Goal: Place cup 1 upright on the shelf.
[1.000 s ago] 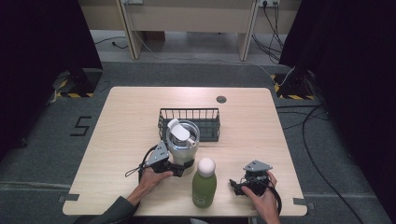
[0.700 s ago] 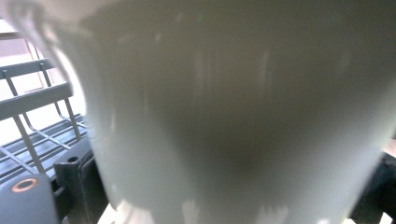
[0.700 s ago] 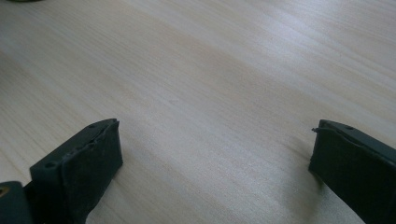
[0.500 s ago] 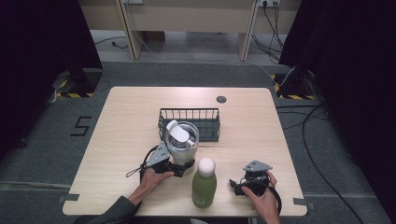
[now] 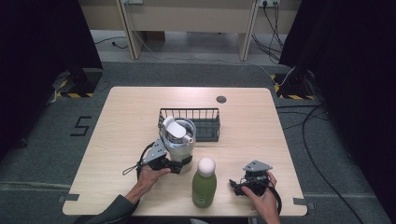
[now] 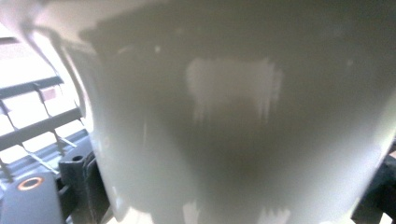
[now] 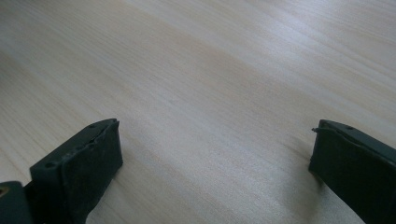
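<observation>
The white cup (image 5: pixel 178 140) stands upright on the table (image 5: pixel 116 130), just in front of the black wire basket (image 5: pixel 205 122), its lid and spout on top. Compared with a second ago and half a second ago, nothing here has shifted: the cup, the left tongs (image 5: pixel 180 164) and the hand (image 5: pixel 150 175) behind them sit where they were. That suggests a pause with the grip made, before any lift. The left tongs press against the cup's lower wall; in the left gripper view the white wall (image 6: pixel 233 116) sits close against the camera with basket wires to one side, so the tongs look closed on it. The green bottle (image 5: pixel 204 184) with its white cap stands just beside the cup, nearer the person. The right tongs (image 5: pixel 236 186) rest low on the table near the bottle, apart from it, jaws spread wide over bare wood and holding nothing.
</observation>
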